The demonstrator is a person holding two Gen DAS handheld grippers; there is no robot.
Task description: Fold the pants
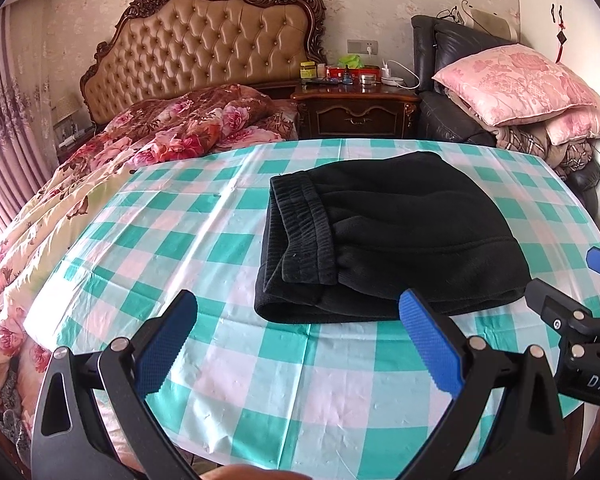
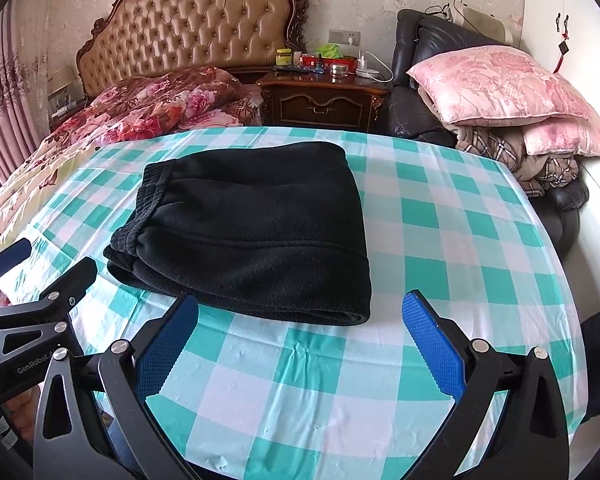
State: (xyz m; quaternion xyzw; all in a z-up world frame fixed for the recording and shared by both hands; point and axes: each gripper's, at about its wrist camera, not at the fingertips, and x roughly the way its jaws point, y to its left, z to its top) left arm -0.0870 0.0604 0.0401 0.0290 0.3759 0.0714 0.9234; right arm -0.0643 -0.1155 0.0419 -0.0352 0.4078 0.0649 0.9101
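Daylight came in from the left through the curtains (image 1: 0, 148), blowing out the left edge in both views. Tablecloth (image 1: 260, 380) showed soft glare, and the black pants (image 2: 252, 224) lost most detail in shadow. Heavy fisheye bend and dark vignette showed at the corners. Focus was sharp, no motion blur.

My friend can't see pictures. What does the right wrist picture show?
Folded black pants lie on a table with a green-and-white checked tablecloth. The open right gripper hovers empty just in front of them, and the left gripper peeks in at the left edge.
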